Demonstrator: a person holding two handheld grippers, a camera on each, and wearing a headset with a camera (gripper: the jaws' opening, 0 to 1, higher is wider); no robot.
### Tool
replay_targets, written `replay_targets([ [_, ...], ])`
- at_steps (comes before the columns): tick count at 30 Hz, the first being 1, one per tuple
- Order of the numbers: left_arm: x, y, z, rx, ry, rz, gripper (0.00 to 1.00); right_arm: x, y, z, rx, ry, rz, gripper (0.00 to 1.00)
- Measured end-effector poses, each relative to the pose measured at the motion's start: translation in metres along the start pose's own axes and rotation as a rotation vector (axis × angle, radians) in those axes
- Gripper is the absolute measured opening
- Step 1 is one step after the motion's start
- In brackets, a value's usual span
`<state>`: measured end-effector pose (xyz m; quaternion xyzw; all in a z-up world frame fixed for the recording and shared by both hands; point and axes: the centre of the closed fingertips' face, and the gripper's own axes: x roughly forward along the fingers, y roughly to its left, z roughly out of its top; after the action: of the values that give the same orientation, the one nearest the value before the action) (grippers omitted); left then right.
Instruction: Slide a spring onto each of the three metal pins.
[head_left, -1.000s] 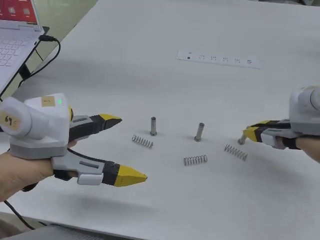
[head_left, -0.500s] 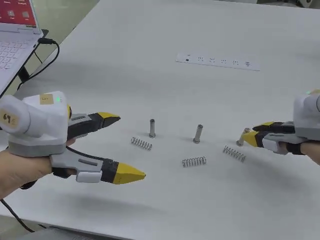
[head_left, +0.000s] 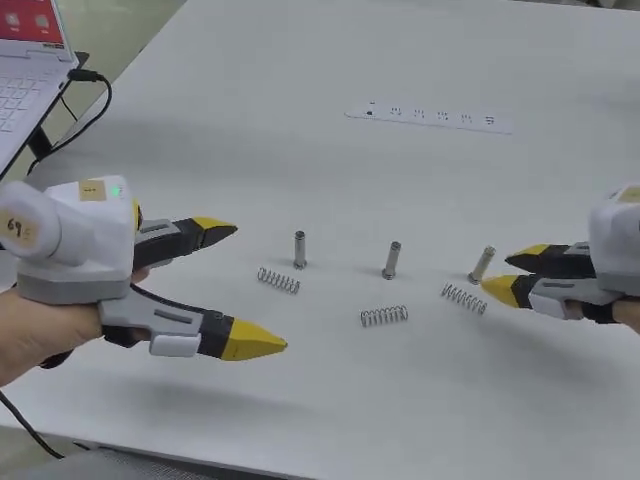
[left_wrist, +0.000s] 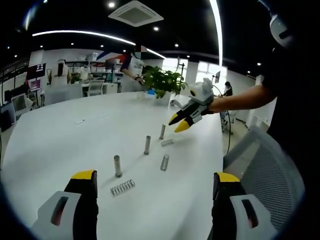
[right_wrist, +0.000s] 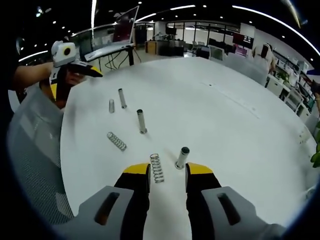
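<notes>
Head view has three metal pins standing in a row on the white surface: the left pin (head_left: 299, 249), the middle pin (head_left: 392, 260) and the right pin (head_left: 483, 264). All three are bare. A spring lies flat close in front of each one: the left spring (head_left: 278, 280), the middle spring (head_left: 384, 316) and the right spring (head_left: 464, 298).

The left tool (head_left: 260, 288) hovers with its yellow-tipped jaws spread wide and nothing between them. Its tips point toward the left spring, which lies just beyond them. The left gripper view shows the same from behind the left tool (left_wrist: 156, 176), with that spring and pin ahead, between the two jaws.

The right tool (head_left: 497, 273) comes in from the other side, its jaws parted by a narrow gap and gripping nothing. Its lower tip sits just beside the near end of the right spring, and its upper tip is close to the right pin. In the right gripper view the right tool (right_wrist: 168, 170) has that spring running into the gap between its tips, with the pin just ahead of one jaw.

A power strip (head_left: 430, 117) lies farther back, and a laptop (head_left: 25, 60) sits at the far left edge.
</notes>
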<state>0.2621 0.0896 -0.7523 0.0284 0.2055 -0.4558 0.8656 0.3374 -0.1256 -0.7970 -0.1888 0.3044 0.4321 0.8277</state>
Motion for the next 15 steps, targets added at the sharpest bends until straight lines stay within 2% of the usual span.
replay_targets([
  [6,-0.001,0.003,-0.01,-0.011,0.023,0.006,0.93,0.004,0.01,-0.007,-0.045,0.029,0.026,0.25],
  [15,-0.004,0.004,-0.01,-0.016,0.023,0.013,0.93,0.018,0.023,-0.018,-0.075,0.073,0.069,0.23],
])
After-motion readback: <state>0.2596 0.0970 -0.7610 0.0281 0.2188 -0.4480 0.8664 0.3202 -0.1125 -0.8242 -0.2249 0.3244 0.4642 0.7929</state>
